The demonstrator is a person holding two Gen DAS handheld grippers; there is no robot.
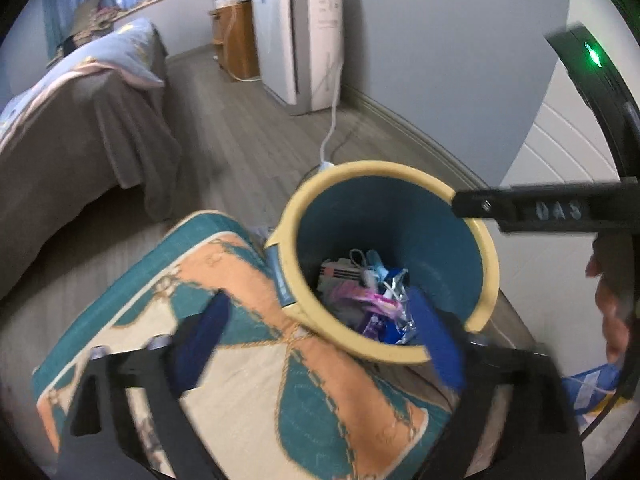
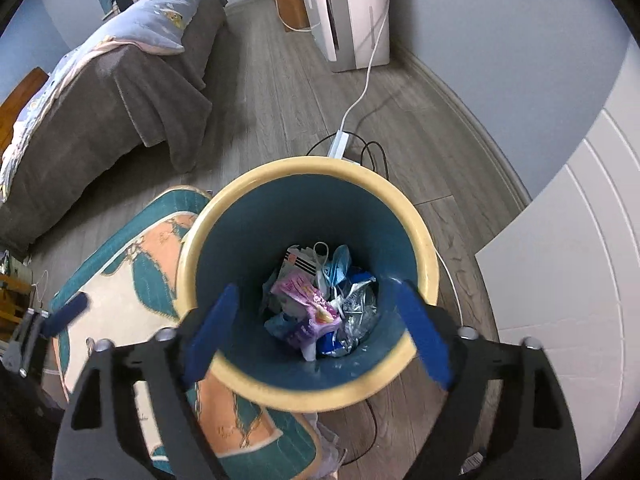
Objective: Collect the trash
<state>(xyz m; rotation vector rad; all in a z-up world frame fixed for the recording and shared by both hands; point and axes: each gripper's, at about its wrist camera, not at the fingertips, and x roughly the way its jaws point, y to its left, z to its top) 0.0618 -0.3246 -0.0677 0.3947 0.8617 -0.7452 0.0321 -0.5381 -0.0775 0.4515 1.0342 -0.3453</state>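
both tongs are over the bin (image 2: 308,280), pointing down into it. the right tongs (image 2: 320,330) are spread wide, with nothing between the blue pads (image 2: 212,328). the trash (image 2: 320,304) lies at the bottom of the bin, right below them: a pink wrapper, a shiny silver one, some blue bits. the left tongs (image 1: 316,344) are spread wide too and hold nothing. one of their pads hangs over the bin, the other over the rug (image 1: 240,360) beside it. the right tongs also show at the right edge of the left view, reaching over the far rim.

it looks like the trash has been dropped in. to do this step well, keep the pads apart, check nothing sticks to them, and lift straight up so you do not bump the rim and tip the bin. then go look for more trash.
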